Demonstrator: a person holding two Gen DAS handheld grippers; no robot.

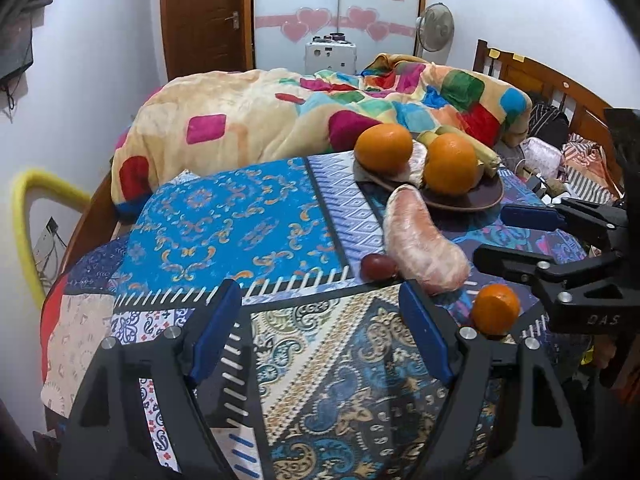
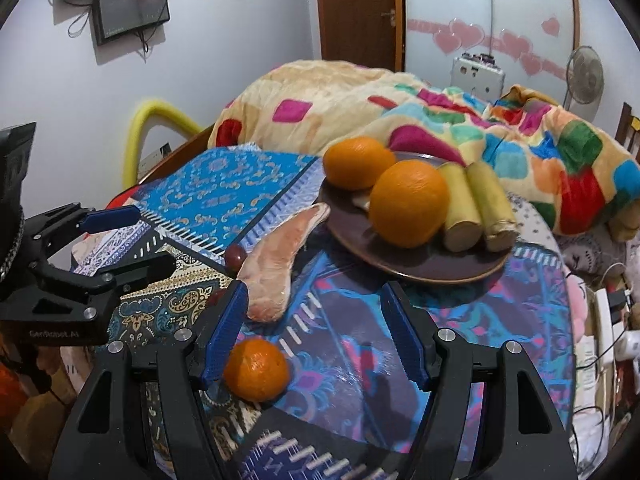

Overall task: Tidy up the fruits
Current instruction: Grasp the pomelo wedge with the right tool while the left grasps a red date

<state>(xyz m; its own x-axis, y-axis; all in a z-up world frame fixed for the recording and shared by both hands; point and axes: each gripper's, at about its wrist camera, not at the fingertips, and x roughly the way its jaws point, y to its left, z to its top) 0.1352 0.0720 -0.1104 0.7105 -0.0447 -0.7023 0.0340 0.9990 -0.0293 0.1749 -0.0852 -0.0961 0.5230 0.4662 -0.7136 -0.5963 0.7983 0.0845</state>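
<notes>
A brown plate (image 2: pixel 404 268) on the patterned cloth holds two oranges (image 2: pixel 408 204) and two pale cut stalks (image 2: pixel 476 208); it also shows in the left wrist view (image 1: pixel 476 200). A peeled pomelo segment (image 1: pixel 420 246) lies in front of the plate, with a small dark red fruit (image 1: pixel 378 267) beside it. A small tangerine (image 2: pixel 256 368) lies on the cloth just inside my right gripper's left finger. My right gripper (image 2: pixel 316 340) is open and empty. My left gripper (image 1: pixel 320 340) is open and empty, short of the red fruit.
A colourful blanket (image 1: pixel 280 120) is heaped behind the plate. A wooden headboard (image 1: pixel 560 88) and clutter stand at the right. Cables and a power strip (image 2: pixel 604 328) lie by the right edge. A fan (image 1: pixel 434 28) and door stand at the back.
</notes>
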